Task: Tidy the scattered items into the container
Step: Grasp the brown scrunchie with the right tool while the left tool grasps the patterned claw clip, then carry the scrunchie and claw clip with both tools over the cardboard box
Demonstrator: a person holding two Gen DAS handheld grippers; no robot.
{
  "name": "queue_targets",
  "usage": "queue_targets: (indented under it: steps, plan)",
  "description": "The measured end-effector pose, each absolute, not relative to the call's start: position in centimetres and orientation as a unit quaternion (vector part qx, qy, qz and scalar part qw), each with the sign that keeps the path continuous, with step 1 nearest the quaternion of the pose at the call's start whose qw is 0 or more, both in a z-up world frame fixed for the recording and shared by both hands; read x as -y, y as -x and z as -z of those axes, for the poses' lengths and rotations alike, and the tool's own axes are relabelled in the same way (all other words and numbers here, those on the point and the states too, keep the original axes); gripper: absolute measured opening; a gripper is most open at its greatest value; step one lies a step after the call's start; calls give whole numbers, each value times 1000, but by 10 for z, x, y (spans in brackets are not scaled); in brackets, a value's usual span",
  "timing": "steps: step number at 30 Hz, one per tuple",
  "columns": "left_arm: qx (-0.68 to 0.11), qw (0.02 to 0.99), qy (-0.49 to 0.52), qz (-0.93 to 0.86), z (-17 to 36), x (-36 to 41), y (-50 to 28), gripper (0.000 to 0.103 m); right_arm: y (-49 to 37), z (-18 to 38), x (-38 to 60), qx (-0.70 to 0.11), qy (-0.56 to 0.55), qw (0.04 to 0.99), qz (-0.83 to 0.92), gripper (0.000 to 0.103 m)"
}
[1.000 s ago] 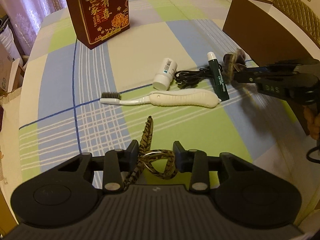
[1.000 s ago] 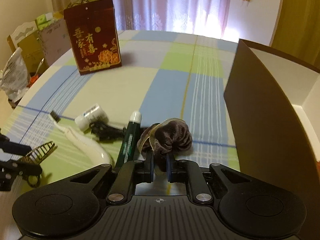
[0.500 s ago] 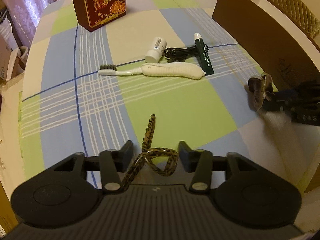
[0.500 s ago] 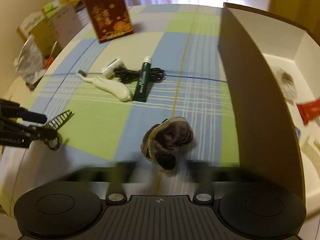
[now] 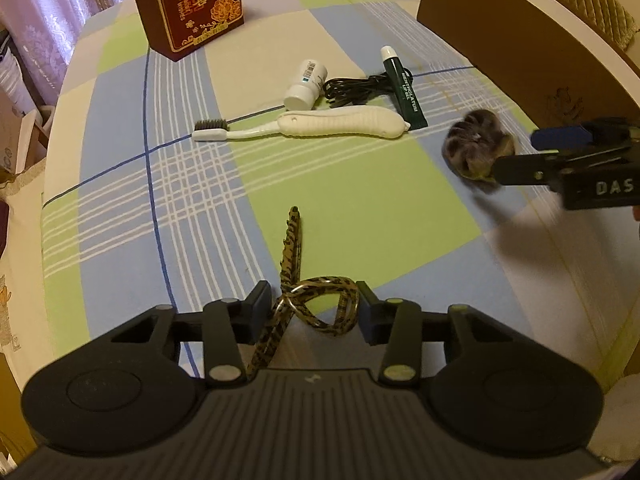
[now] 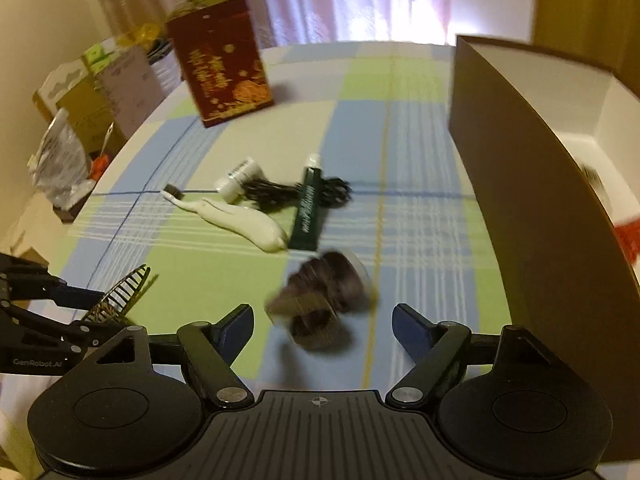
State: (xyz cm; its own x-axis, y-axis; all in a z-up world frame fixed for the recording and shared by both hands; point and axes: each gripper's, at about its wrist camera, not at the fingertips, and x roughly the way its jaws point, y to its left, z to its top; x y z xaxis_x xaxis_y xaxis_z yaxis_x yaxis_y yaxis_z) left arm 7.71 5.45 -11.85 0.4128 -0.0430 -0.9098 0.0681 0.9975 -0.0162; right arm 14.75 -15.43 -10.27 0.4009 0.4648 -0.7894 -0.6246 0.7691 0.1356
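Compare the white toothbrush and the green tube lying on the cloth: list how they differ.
The white toothbrush is longer and tapers from a fat handle to a thin bristled neck; the green tube is shorter and even in width. The toothbrush is plain white; the tube is dark green with a white cap and lettering. The tube lies across the black cable; the toothbrush lies beside it. Both lie flat.

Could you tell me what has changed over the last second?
The right claw carried the brown scrunchie away from the green tube, then opened and released it short of the box. The left claw stays around the leopard hair clip; the toothbrush, bottle and cable haven't moved.
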Motion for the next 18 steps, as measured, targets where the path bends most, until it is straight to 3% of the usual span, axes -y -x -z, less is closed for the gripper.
queue_targets:
  steps: [1,3,7,8,9,18]
  plan:
    - [-540,841,-11,30,118,-55,-77,38,-146,104,150,-435,98,832,-329,83]
    - [-538,842,-9,23,118,-57,-75,38,-146,110,144,-436,106,829,-333,56]
    - [-537,844,-5,7,119,-62,-73,38,-144,122,139,-446,136,824,-322,54]
    - [-537,843,-4,3,119,-64,-72,38,-143,124,141,-450,139,820,-323,33]
    - [-537,843,-3,-2,119,-65,-71,38,-142,126,143,-454,139,817,-326,21]
    - [-537,843,0,-4,118,-62,-67,35,-123,115,166,-477,122,798,-347,20]
